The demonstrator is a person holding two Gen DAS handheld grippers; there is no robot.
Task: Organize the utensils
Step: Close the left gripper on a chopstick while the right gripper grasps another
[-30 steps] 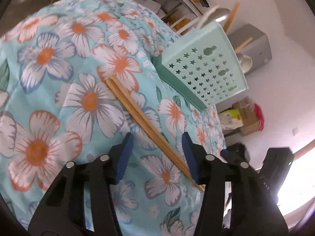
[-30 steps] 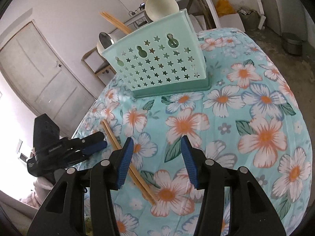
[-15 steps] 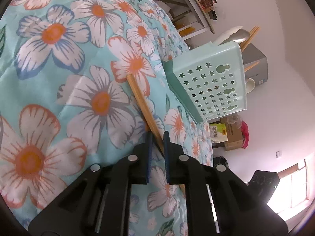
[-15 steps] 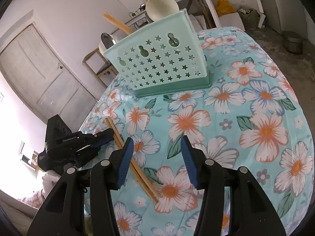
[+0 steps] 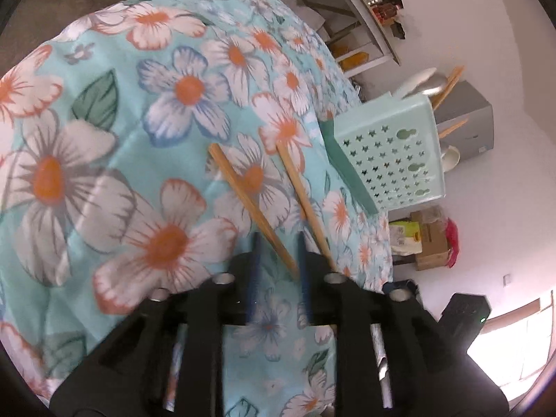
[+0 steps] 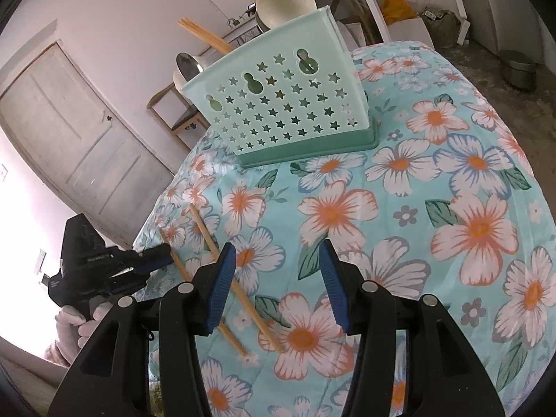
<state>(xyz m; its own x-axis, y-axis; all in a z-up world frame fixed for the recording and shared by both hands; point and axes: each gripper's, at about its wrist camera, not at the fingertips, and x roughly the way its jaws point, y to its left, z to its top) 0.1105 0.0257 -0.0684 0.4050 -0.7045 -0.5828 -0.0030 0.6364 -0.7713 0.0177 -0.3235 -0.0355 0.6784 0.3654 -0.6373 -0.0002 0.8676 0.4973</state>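
Note:
Two wooden chopsticks lie apart on the floral tablecloth. In the left wrist view one chopstick (image 5: 250, 205) runs in between my left gripper's (image 5: 278, 243) fingers, which stand a little apart; the other chopstick (image 5: 305, 201) lies just right of them. The right wrist view shows both chopsticks (image 6: 229, 274) and the left gripper (image 6: 153, 257) beside them. My right gripper (image 6: 278, 278) is open and empty above the cloth. The mint star-hole basket (image 6: 278, 104) stands at the table's far side, also in the left wrist view (image 5: 392, 163).
The basket holds bowls (image 6: 285, 0), chopsticks (image 6: 205, 36) and a metal ladle (image 6: 187, 62). The tablecloth (image 6: 451, 173) drops off at the edges. A door (image 6: 69, 121) and chair stand behind; boxes (image 5: 427, 239) sit on the floor.
The left gripper shut on the chopstick pair, then its fingers parted again. The chopsticks, earlier side by side, now lie apart. The right gripper barely moved.

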